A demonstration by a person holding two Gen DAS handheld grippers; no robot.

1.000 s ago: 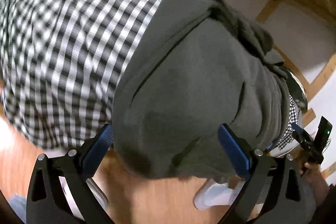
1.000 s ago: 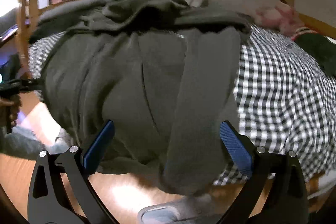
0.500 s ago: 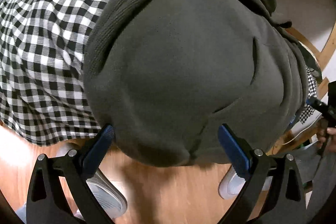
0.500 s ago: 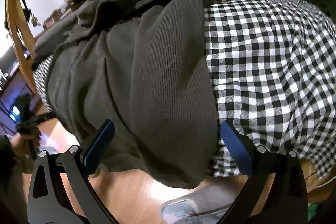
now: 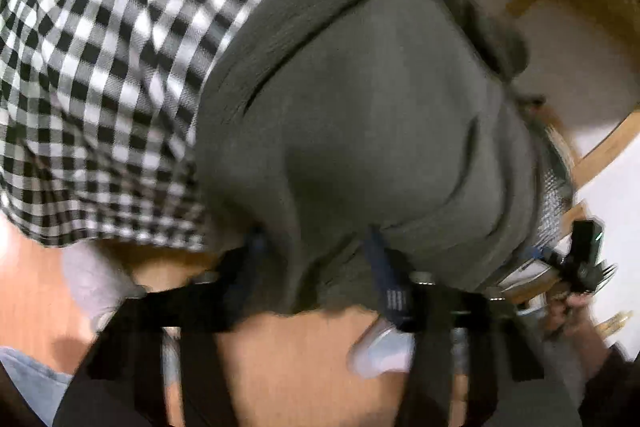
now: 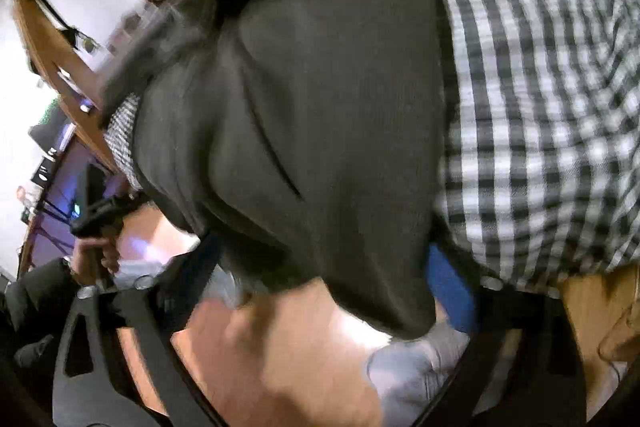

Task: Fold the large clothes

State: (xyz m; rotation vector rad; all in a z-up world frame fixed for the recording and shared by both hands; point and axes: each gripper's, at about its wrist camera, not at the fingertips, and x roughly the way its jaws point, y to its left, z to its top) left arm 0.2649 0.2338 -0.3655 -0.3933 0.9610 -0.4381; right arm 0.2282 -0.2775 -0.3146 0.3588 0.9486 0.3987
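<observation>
Wooden floor (image 5: pixel 304 359), pale wall (image 5: pixel 576 75), wooden bed frame (image 6: pixel 48 39), checked bedding (image 5: pixel 104 67)

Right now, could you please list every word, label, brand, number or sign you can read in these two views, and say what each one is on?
None: no text can be read in either view.
Grey garment: no print or tag showing.
Checked cover: pattern only.
Pale mark on a blue pad of the left gripper: too blurred to read.
Items on the shelves in the background: too small and blurred.

Checked bedcover (image 5: pixel 100 67), wooden floor (image 5: pixel 300 359), white shoes (image 5: pixel 380 355).
</observation>
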